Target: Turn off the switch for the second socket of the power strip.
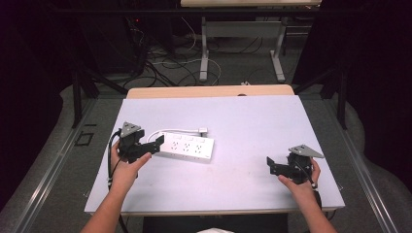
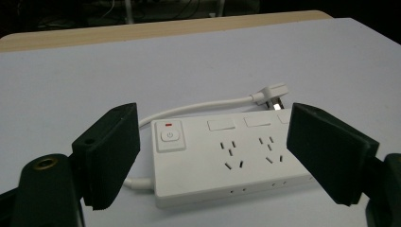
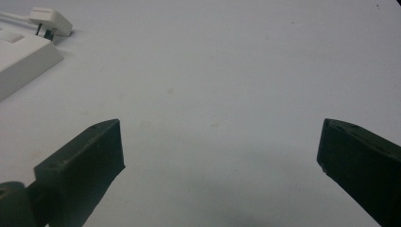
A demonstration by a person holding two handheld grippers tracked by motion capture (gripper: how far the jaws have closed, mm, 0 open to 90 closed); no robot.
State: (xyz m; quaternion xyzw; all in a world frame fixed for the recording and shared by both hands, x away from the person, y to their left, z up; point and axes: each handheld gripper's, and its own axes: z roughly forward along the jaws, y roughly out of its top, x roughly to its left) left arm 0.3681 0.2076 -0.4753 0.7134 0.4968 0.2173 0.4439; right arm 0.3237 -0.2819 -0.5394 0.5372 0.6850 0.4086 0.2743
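Note:
A white power strip [image 1: 187, 147] lies flat on the white table top [image 1: 243, 121], its cord looping back to a white plug [image 1: 202, 130]. In the left gripper view the strip [image 2: 227, 158] shows a power button with a red mark at its near end and the plug [image 2: 272, 94] behind. My left gripper [image 1: 154, 147] is open at the strip's left end, its jaws either side of that end without touching. My right gripper [image 1: 270, 165] is open near the table's right front, well apart from the strip [image 3: 21, 61], nothing between its jaws.
The table's wooden back edge [image 1: 209, 91] shows beyond the white top. Behind the table stand another desk's legs [image 1: 204, 53] and loose cables [image 1: 165, 68] on the floor. Dark frame posts [image 1: 77, 97] flank the table.

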